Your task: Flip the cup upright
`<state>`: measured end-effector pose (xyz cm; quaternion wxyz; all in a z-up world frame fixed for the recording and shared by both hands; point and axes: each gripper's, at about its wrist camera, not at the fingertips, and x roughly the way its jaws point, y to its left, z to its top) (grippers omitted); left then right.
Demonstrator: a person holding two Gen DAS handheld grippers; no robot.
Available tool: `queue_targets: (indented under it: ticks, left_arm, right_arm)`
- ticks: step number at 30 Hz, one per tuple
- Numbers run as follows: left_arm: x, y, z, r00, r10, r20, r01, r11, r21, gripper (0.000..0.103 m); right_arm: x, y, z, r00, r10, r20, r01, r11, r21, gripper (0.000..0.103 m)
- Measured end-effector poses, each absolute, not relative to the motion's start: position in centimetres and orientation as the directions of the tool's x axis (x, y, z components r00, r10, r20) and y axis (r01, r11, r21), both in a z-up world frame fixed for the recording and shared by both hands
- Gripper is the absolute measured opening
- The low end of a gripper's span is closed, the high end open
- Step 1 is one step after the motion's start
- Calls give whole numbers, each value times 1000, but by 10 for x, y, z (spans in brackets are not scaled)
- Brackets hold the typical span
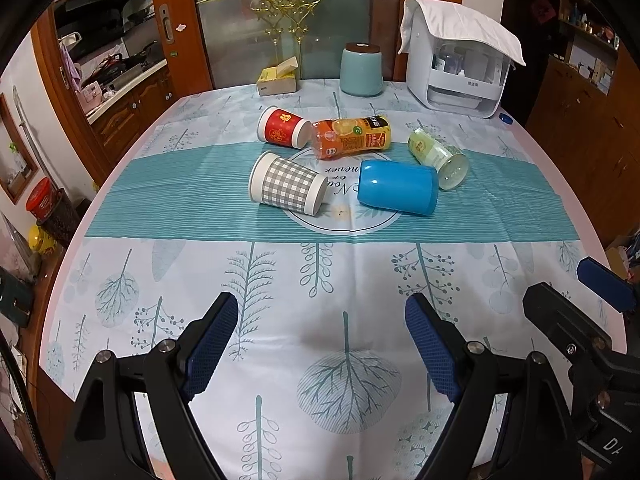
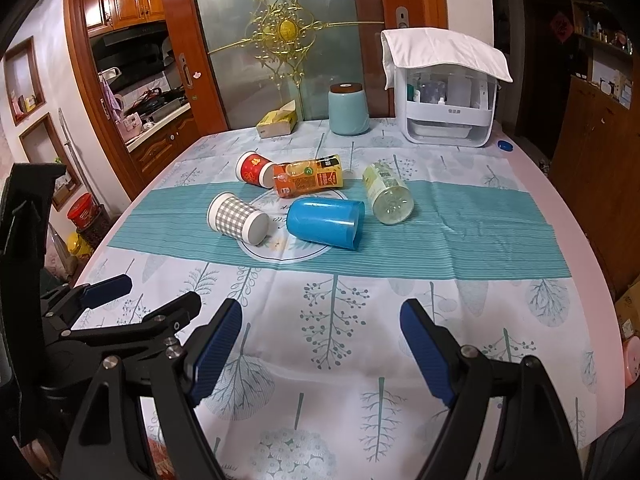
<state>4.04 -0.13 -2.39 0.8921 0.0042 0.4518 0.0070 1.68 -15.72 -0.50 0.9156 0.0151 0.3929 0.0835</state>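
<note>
A blue cup (image 1: 396, 192) (image 2: 325, 222) lies on its side on the teal band of the tablecloth. A grey checked cup (image 1: 286, 189) (image 2: 237, 218) and a red cup (image 1: 283, 128) (image 2: 253, 169) also lie on their sides to its left. My left gripper (image 1: 322, 344) is open and empty, low over the near table, well short of the cups. My right gripper (image 2: 320, 354) is open and empty too, beside the left one, which shows at the left of the right wrist view (image 2: 140, 296).
An orange juice bottle (image 1: 352, 137) (image 2: 310, 180) and a pale green bottle (image 1: 438, 158) (image 2: 387, 194) lie among the cups. At the back stand a teal jar (image 1: 361, 69), a tissue box (image 1: 278, 78) and a white cloth-covered appliance (image 1: 456, 68). The round table's edge (image 1: 592, 216) curves at right.
</note>
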Motion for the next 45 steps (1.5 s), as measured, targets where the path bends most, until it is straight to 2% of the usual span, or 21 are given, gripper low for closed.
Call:
queue_targets:
  ticks: [30, 45]
  left_arm:
    - [90, 8, -39, 537, 22, -843, -47, 999, -4, 84]
    - [175, 61, -84, 434, -30, -900, -273, 948, -163, 84]
  right_arm:
    - [53, -152, -17, 652, 163, -740, -137, 986, 96, 82]
    - [113, -143, -37, 647, 154, -747, -136, 987, 86, 82]
